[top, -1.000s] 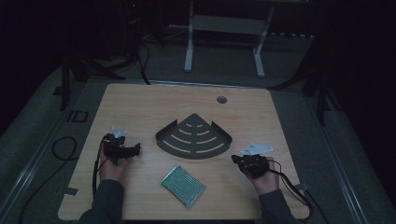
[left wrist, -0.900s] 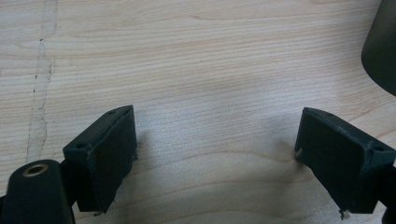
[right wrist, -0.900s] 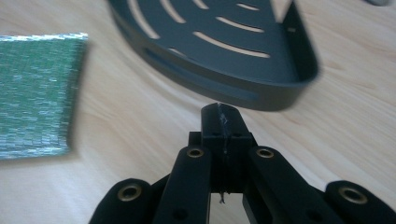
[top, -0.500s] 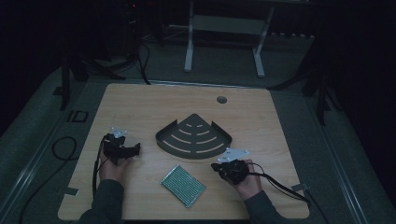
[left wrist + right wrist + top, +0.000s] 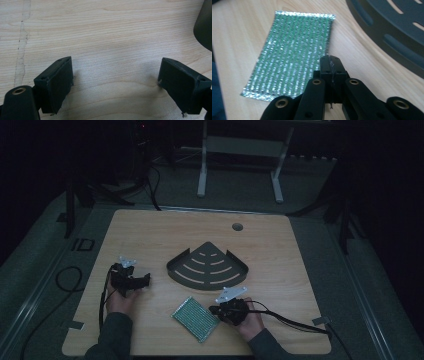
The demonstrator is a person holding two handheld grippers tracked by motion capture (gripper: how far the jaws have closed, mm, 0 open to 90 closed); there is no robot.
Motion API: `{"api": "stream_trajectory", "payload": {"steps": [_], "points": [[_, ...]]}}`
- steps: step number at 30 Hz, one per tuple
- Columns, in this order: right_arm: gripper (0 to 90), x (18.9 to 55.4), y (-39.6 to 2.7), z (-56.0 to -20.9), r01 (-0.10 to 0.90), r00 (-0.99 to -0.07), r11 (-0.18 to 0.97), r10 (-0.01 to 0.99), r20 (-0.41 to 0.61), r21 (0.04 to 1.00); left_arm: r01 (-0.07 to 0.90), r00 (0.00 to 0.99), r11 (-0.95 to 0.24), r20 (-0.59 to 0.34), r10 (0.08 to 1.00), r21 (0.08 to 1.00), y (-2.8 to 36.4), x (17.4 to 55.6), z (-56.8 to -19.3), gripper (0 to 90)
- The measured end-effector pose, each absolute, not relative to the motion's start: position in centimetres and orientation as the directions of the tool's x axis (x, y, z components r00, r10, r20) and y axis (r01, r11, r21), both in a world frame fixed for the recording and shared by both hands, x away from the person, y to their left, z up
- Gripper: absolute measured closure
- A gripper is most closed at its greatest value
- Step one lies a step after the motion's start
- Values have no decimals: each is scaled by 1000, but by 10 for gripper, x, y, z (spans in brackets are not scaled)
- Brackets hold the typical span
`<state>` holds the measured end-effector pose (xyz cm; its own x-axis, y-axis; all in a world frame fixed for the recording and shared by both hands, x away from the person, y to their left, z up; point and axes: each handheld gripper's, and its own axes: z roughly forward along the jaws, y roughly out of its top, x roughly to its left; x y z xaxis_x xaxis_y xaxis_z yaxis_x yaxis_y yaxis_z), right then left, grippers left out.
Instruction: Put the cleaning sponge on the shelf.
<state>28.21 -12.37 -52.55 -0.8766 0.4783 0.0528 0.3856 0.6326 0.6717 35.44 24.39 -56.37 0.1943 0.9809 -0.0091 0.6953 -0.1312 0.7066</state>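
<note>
Hovering at the green pad's edge, right gripper closed tight.

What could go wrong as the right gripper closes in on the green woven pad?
The right gripper is shut, its tips at the edge of the flat green woven pad; it may shove the pad along the wooden table, not lift it. Swinging wide could clip the dark slotted corner tray nearby.

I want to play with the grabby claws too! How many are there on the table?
2. The left gripper is at the table's left side with its jaws wide open. The right gripper is near the front, jaws shut, beside the green sparkly pad.
</note>
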Motion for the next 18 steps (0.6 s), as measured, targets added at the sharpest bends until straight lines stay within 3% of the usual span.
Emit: {"api": "stream_trajectory", "payload": {"steps": [10,18], "points": [[899,278,-120,-532,391,-891,628,441,106,672,696,194,-132,-9,981,706,244,354,-564,131],[900,279,-120,-533,384,-892,651,444,82,655,696,194,-132,-9,981,706,244,354,-564,131]]}}
